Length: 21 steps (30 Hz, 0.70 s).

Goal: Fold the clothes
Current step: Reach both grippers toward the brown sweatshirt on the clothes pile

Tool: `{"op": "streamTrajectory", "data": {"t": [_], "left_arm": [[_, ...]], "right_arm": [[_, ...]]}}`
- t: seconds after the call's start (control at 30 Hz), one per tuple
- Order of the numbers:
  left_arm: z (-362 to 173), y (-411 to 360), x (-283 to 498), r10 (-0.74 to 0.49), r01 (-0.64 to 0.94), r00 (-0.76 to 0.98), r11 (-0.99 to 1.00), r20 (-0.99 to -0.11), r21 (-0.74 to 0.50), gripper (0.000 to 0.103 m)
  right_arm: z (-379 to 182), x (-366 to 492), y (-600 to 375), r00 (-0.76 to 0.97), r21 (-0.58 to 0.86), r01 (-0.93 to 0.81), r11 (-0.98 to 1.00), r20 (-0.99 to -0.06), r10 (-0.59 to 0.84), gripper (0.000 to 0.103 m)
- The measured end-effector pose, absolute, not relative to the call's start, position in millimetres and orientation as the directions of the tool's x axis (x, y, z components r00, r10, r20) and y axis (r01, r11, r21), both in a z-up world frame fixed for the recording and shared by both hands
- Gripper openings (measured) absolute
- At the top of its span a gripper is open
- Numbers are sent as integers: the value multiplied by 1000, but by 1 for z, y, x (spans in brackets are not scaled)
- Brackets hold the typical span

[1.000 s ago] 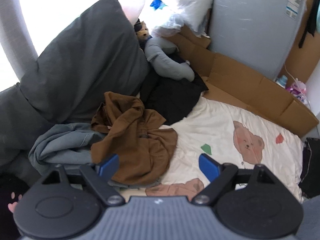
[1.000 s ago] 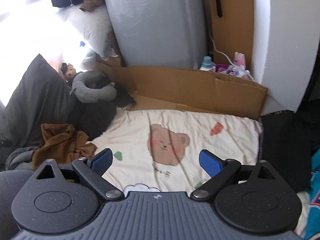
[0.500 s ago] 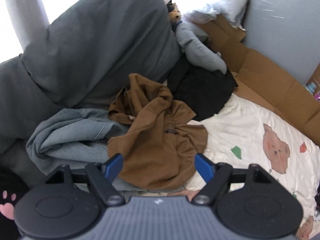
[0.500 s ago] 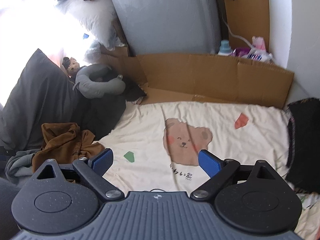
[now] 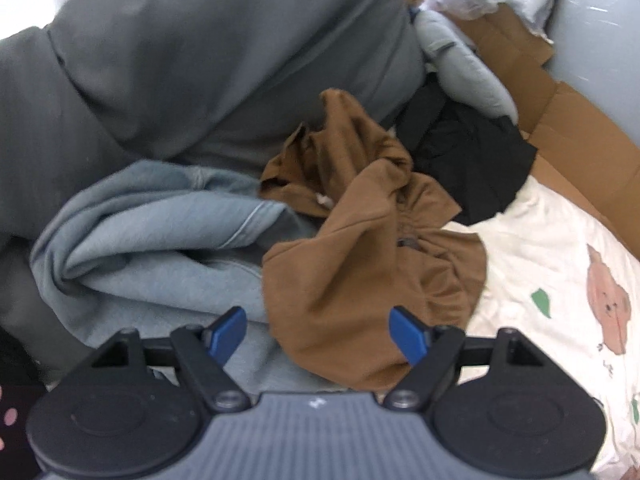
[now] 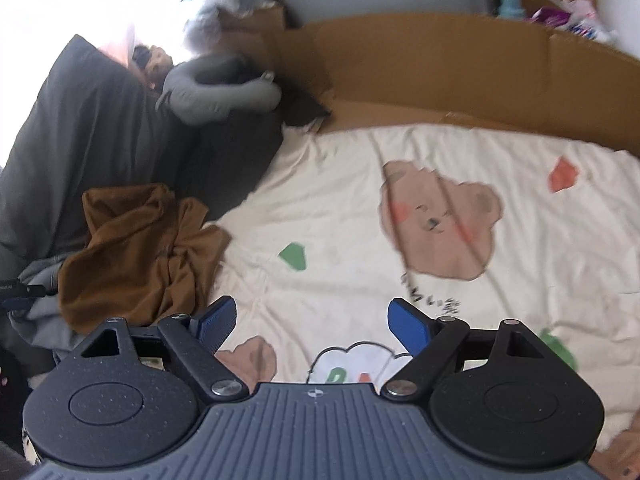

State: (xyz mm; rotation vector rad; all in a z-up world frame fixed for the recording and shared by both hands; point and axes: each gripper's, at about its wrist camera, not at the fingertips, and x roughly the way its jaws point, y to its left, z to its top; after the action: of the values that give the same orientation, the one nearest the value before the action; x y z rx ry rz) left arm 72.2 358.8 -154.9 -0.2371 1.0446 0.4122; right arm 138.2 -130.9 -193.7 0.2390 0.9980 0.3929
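since the brown garment (image 5: 372, 264) lies crumpled at the bear sheet's (image 6: 440, 184) edge, left hand-held gripper (image 5: 318, 330) jaws apart above it: pinch one hem. right hand-held gripper (image 6: 312, 322) empty, jaws closing; spread flat on sheet.

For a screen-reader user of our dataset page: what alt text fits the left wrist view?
The open left gripper hovers empty above a crumpled brown garment on a bear-print sheet. A light blue garment lies beside it, a black garment behind, with dark grey bedding and cardboard beyond.
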Motion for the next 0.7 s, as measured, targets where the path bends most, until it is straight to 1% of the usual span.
{"op": "streamTrajectory", "data": {"t": [0.13, 0.27, 0.37, 0.63, 0.67, 0.7], "left_arm": [[-175, 367, 74, 213, -453, 438, 892, -874, -9, 81], [-188, 370, 76, 227, -464, 467, 886, -855, -18, 81], [-202, 371, 82, 245, -455, 442, 890, -863, 19, 81], [-226, 376, 87, 270, -449, 438, 892, -857, 52, 81], [-224, 377, 87, 272, -450, 444, 892, -854, 50, 79], [-223, 377, 87, 273, -450, 451, 892, -850, 47, 72]], "right_arm": [[-224, 151, -109, 433, 388, -243, 889, -777, 457, 87], [-255, 166, -89, 392, 418, -268, 868, -775, 495, 86], [-281, 176, -73, 359, 454, -275, 848, -770, 528, 82], [-339, 193, -18, 260, 526, -328, 784, -748, 611, 79], [-344, 195, -9, 246, 529, -342, 777, -747, 617, 79], [-348, 196, -1, 235, 534, -353, 768, -744, 625, 78]]}}
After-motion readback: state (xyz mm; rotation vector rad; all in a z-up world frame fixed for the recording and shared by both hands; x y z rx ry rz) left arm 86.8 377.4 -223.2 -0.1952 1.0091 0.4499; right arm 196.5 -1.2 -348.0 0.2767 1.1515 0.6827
